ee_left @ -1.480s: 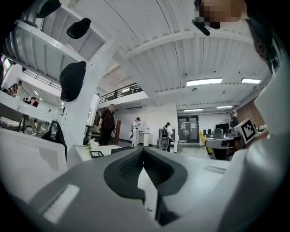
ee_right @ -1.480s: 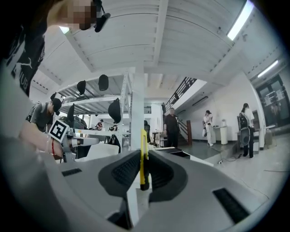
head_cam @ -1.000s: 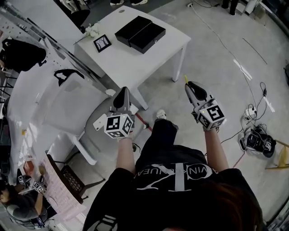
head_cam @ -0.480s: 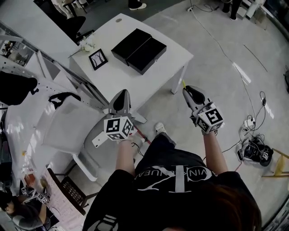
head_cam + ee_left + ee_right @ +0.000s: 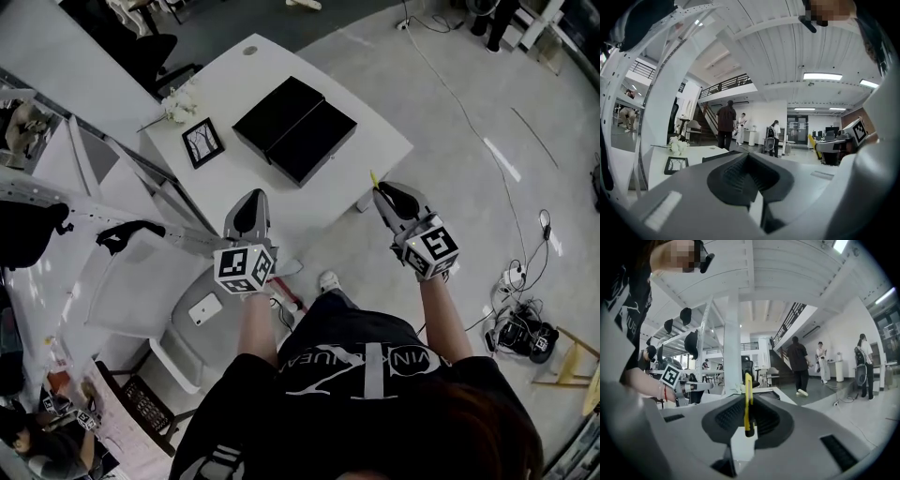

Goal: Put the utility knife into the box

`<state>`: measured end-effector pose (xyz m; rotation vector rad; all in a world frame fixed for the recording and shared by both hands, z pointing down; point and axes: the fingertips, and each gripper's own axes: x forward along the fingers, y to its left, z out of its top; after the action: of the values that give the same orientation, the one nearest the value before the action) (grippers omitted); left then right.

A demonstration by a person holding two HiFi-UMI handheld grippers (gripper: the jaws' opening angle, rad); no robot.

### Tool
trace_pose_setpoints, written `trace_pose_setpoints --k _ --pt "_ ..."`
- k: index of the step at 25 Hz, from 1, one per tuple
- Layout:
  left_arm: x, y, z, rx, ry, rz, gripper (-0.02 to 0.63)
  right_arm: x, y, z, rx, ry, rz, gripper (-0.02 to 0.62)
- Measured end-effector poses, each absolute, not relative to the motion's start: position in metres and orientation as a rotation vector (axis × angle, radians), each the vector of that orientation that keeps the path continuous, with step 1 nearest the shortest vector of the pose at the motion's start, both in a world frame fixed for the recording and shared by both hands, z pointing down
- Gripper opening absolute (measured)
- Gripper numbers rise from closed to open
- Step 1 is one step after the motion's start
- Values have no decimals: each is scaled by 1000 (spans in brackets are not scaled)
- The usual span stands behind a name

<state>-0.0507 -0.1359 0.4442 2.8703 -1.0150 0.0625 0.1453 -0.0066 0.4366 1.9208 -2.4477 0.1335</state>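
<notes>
the right tongs [image 5: 387,193] are clenched on the utility knife [image 5: 747,404]. the thin yellow strip stands edge-on between the pads, with its tip poking out past them. the left tongs [image 5: 251,210] are pressed together on nothing. both hang off the near edge of the white worktop [image 5: 246,73]. the black box [image 5: 295,128] lies well apart from the knife, towards the middle of the worktop, its two halves side by side (which half is the tray i can't tell from here).

the grip worries me. the pads seem to catch only a narrow band of the handle, so the knife could swivel or slide out when it is tipped down. right now it is over the floor, so it would land there. coming in low, the jutting tip might catch a box wall and shove the box along, since nothing braces it. the picture frame [image 5: 203,142] looks safely out of the way.
</notes>
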Motion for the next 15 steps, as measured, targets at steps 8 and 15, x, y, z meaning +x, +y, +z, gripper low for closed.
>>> trace_pose_setpoints --k 8,15 --pt "-48 -192 443 2850 -1082 45 11 156 -73 439 1843 -2496 127 63" --pt "-47 -213 449 2797 -1111 62 11 150 -116 447 1752 -2546 181 63"
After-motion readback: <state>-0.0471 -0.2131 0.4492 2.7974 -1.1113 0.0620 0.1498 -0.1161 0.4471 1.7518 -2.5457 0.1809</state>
